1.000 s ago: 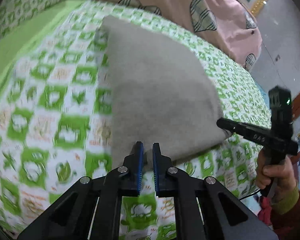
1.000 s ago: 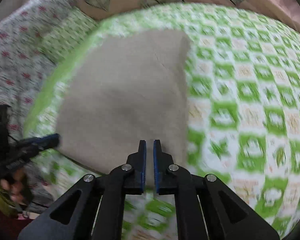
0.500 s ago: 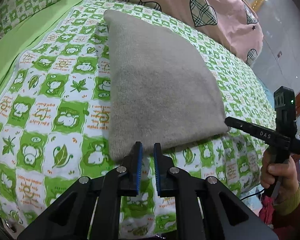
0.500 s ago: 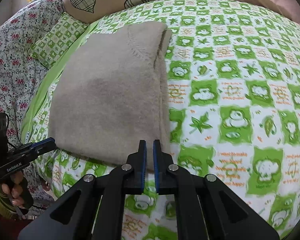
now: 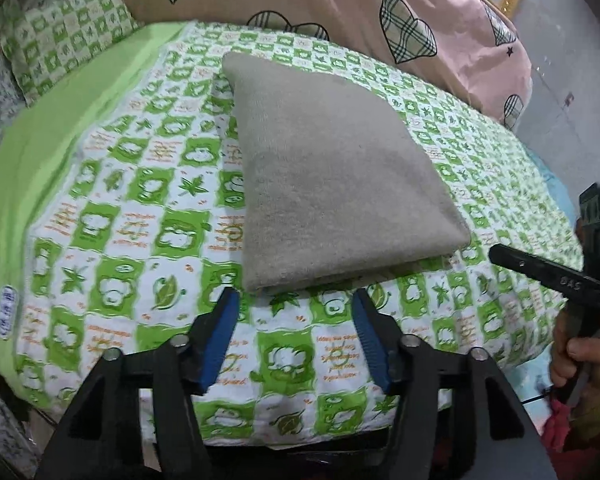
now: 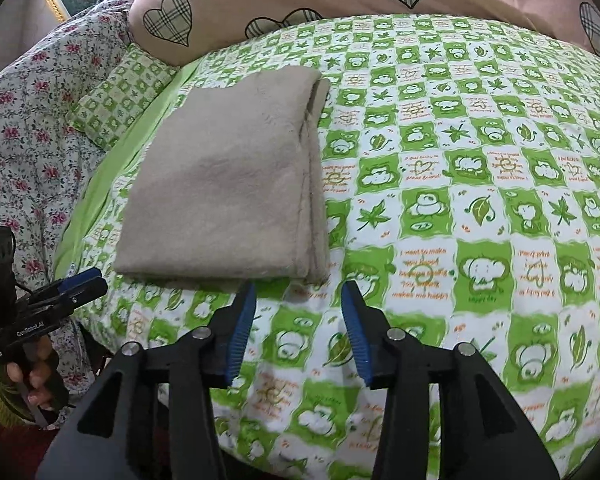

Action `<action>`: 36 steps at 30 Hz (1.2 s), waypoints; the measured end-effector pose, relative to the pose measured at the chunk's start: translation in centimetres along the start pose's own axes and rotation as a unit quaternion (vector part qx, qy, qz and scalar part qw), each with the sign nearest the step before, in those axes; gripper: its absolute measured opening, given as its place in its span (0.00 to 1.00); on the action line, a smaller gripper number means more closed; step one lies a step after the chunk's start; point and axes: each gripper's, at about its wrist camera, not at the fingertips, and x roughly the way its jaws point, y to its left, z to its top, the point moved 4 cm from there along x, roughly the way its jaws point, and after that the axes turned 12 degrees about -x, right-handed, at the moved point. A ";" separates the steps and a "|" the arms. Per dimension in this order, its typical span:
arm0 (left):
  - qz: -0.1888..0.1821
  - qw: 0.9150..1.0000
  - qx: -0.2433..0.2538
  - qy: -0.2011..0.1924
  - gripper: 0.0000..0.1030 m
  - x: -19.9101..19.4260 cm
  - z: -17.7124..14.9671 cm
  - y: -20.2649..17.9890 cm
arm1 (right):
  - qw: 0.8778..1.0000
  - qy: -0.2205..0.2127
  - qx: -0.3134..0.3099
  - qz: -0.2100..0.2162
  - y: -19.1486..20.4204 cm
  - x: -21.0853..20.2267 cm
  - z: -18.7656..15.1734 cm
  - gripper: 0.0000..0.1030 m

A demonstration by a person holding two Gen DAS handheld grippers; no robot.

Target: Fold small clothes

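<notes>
Grey-beige knit fabric, a small garment folded into a flat, neat rectangle, lies on a bedspread checked in green and white, near the bed's front edge. In the left wrist view, the left gripper hovers just short of the garment's near edge, its jaws spread wide and holding nothing. A pink quilt with plaid hearts is bunched behind. At the far right, a hand holds the right gripper, seen side-on near the garment's right corner.

In the right wrist view, the same garment shows stacked layers along its right edge. The right gripper sits just before the near right corner, jaws wide apart and empty. A floral sheet lies to the left.

The knit looks soft, light and limp; it will likely sag if lifted by one point. Pinching all layers at both near corners seems the safest hold.
</notes>
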 end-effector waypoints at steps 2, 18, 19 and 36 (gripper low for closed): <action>0.012 1.000 0.009 -0.007 0.68 -0.4 -0.4 0.0 | 1.000 -0.002 -0.005 0.003 0.5 -0.2 -0.3 0.52; 0.023 1.000 -0.009 -0.017 0.74 0.2 1.7 0.4 | 1.000 -0.019 0.008 0.013 -0.2 1.3 2.6 0.60; 0.020 1.000 -0.013 -0.017 0.74 0.4 2.4 0.4 | 1.000 -0.022 0.008 0.013 -0.5 1.6 3.4 0.60; 0.008 0.996 -0.087 -0.024 0.75 7.9 14.8 1.4 | 0.989 -0.033 0.085 0.118 -6.0 11.2 15.6 0.50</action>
